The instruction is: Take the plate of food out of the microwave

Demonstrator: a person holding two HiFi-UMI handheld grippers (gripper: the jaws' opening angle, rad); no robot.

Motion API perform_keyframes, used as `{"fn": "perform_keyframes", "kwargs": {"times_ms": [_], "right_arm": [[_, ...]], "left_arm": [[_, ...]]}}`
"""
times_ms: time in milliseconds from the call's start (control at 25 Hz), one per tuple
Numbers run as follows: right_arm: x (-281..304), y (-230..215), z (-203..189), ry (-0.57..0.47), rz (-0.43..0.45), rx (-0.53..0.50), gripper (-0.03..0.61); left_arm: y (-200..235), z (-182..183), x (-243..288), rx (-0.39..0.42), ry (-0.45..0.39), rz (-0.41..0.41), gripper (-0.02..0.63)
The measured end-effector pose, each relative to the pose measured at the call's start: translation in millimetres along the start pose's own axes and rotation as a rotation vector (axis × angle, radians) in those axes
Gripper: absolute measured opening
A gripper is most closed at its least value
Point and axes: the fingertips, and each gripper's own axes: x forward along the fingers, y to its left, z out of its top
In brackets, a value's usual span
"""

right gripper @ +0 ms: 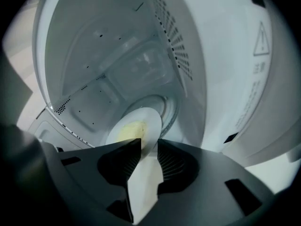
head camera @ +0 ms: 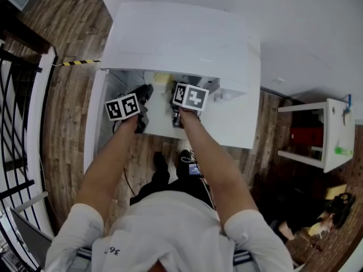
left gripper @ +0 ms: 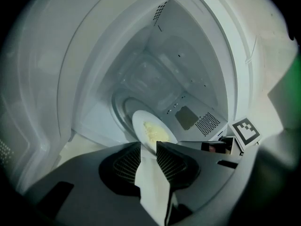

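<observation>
A white plate [left gripper: 153,131] with yellow food lies on the glass turntable [left gripper: 121,111] inside the open white microwave [head camera: 181,38]. In the left gripper view my left gripper [left gripper: 148,149] is shut on the plate's near rim. The right gripper view shows the same plate [right gripper: 134,126], with my right gripper [right gripper: 149,147] shut on its rim from the other side. Seen from the head view, both grippers reach into the oven's mouth, the left [head camera: 142,103] beside the right [head camera: 184,103], and a bit of the yellow food [head camera: 161,78] shows between them.
The microwave door [head camera: 96,118] hangs open at the left. The oven's walls and ceiling stand close round both grippers. A black railing [head camera: 17,123] runs along the far left and a white shelf unit [head camera: 332,135] stands at the right on the wooden floor.
</observation>
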Motion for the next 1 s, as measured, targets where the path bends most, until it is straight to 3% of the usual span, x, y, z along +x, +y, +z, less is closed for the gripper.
{"fn": "perform_keyframes", "kwargs": {"times_ms": [240, 520, 760, 1000], "right_arm": [[-6, -8, -1, 0.011, 0.015, 0.048, 0.101], [-12, -12, 2, 0.017, 0.045, 0.075, 0.084], [-14, -11, 0, 0.028, 0.049, 0.057, 0.084], [-16, -13, 0, 0.030, 0.034, 0.029, 0.083]], "left_arm": [[2, 4, 4, -0.015, -0.005, -0.025, 0.095], [-6, -2, 12, -0.060, 0.013, -0.111, 0.097], [-2, 4, 15, -0.029, 0.010, -0.099, 0.095], [-5, 4, 13, -0.059, -0.009, -0.101, 0.094]]}}
